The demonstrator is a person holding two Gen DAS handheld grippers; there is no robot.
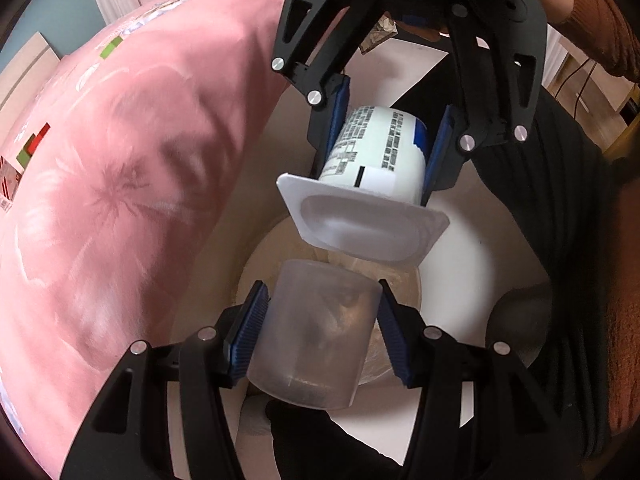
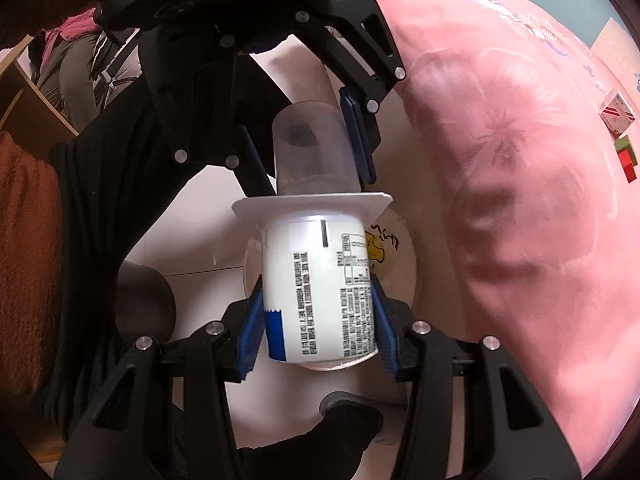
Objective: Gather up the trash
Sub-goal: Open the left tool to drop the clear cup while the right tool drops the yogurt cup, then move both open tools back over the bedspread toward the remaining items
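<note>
My left gripper (image 1: 320, 300) is shut on a translucent plastic cup (image 1: 316, 332), its blue pads pressing both sides. Facing it from above in the left wrist view, my right gripper (image 1: 380, 168) is shut on a white yogurt pot (image 1: 376, 148) with printed text and a blue patch, rim tilted down. In the right wrist view the yogurt pot (image 2: 320, 292) sits in the right gripper (image 2: 318, 284), and the clear cup (image 2: 312, 148) in the left gripper (image 2: 316, 176) lies just beyond its rim. Both hang over a round white bin (image 1: 452, 248), with a duck drawing on what lies inside the bin (image 2: 400, 256).
A pink flowered bedcover (image 1: 120, 180) rises beside the bin, with small red, green and white cartons (image 2: 618, 114) on it. A person's black garment (image 1: 560, 220) and orange sleeve (image 1: 600, 36) are on the other side. A wooden shelf (image 2: 36, 104) stands behind.
</note>
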